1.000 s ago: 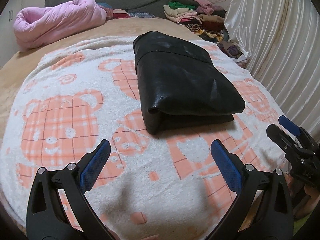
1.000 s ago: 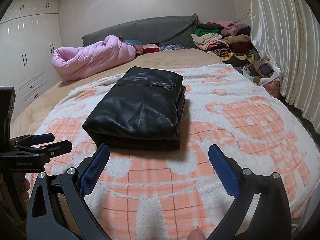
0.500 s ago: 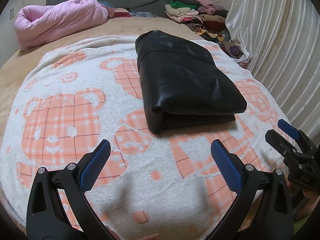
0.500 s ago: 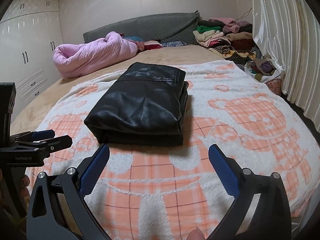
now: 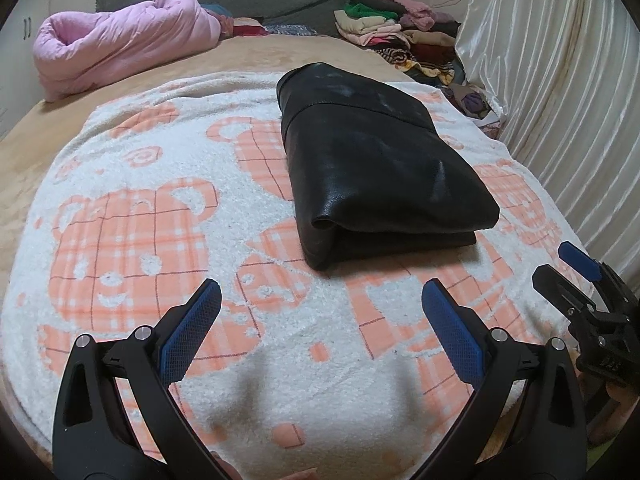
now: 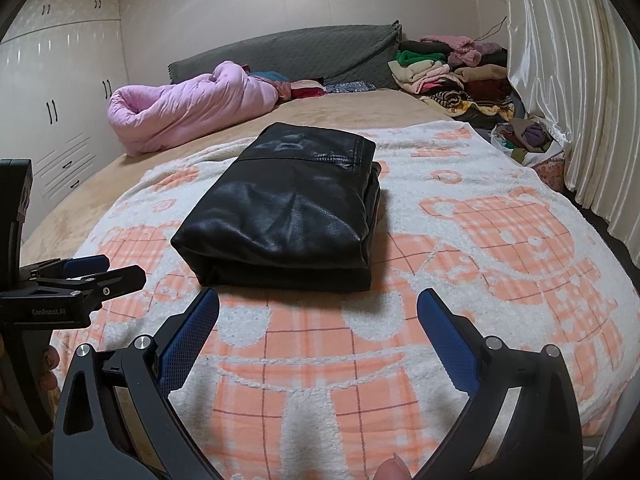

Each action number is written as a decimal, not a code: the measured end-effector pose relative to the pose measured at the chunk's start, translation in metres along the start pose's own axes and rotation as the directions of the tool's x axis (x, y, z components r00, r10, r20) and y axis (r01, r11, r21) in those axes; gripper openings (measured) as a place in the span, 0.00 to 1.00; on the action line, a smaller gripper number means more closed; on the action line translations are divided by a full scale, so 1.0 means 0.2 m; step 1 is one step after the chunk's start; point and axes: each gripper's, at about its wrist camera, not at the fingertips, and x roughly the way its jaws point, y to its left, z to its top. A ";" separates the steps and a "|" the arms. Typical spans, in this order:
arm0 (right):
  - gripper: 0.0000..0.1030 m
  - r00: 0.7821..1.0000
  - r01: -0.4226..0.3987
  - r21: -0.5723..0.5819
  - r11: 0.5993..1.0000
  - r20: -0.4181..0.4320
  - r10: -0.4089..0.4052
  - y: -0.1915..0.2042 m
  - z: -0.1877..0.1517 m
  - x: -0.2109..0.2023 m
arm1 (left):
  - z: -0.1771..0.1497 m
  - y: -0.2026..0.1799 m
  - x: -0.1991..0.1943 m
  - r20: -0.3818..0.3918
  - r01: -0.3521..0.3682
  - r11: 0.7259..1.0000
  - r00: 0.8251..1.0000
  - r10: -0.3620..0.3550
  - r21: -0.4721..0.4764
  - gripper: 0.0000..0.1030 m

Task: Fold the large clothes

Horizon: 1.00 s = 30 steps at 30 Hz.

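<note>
A black leather garment (image 5: 380, 168) lies folded into a thick rectangle on the white and orange bear-print blanket (image 5: 132, 240); it also shows in the right wrist view (image 6: 284, 208). My left gripper (image 5: 320, 300) is open and empty, held above the blanket short of the garment's near left corner. My right gripper (image 6: 318, 304) is open and empty, just short of the garment's near edge. Each gripper shows in the other's view: the right one (image 5: 576, 276) at the right edge, the left one (image 6: 92, 272) at the left edge.
A rolled pink quilt (image 6: 188, 108) lies at the back left of the bed. A pile of mixed clothes (image 6: 452, 72) sits at the back right by the grey headboard (image 6: 288, 48). White curtains (image 6: 568, 80) hang on the right; white wardrobes (image 6: 60, 92) stand on the left.
Both grippers have drawn back slightly and risen a little from the folded garment. Both stay open and empty; the garment has not moved.
</note>
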 end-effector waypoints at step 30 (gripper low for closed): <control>0.96 1.000 0.000 -0.008 1.000 -0.011 0.000 0.02 0.00 0.02 | 0.00 -0.01 -0.01 -0.002 -0.017 1.000 1.000 0.017 0.000 0.91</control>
